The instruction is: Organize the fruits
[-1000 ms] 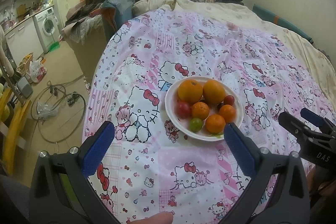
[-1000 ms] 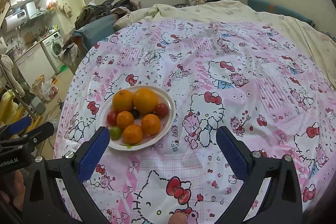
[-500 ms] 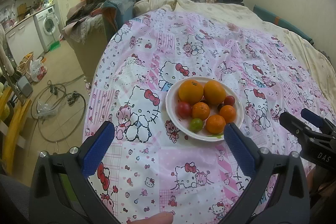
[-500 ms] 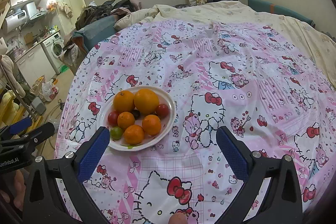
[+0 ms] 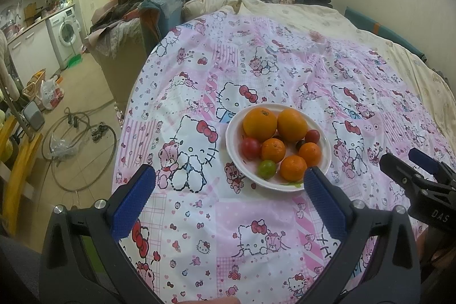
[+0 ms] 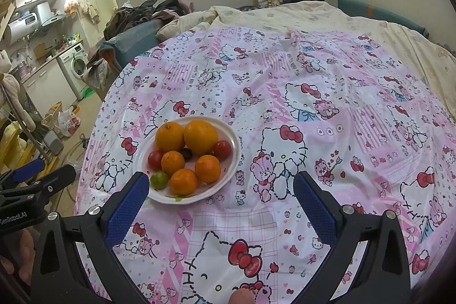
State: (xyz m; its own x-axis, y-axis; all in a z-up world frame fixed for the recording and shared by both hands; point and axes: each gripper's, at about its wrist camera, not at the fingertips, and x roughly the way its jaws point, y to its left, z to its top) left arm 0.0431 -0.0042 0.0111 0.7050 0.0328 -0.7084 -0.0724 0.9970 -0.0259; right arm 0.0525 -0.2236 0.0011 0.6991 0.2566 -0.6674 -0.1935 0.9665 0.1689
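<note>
White plate (image 5: pixel 232 141) of fruit on patterned sheet (image 5: pixel 256 70); left gripper (image 5: pixel 228 181), right gripper (image 6: pixel 221 184) near plate, fingers spread, empty.

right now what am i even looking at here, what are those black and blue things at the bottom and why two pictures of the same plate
They are hand-held tongs, one in each of a person's hands; there is no robot arm. Each has a wide-angle camera looking forward along its two blue-padded fingers, so each picture is one tool's own view.

The left view shows the left tongs open, with the other tool at its right edge. The right view shows the right tongs open, with the other tool at its left edge. Both hold nothing.

Both look at a bed covered by a pink cartoon sheet. On it sits a white plate piled with fruit: two big oranges, three smaller ones, two red tomatoes, a green fruit and something small and dark. Behind is a cluttered room with a washing machine.
</note>
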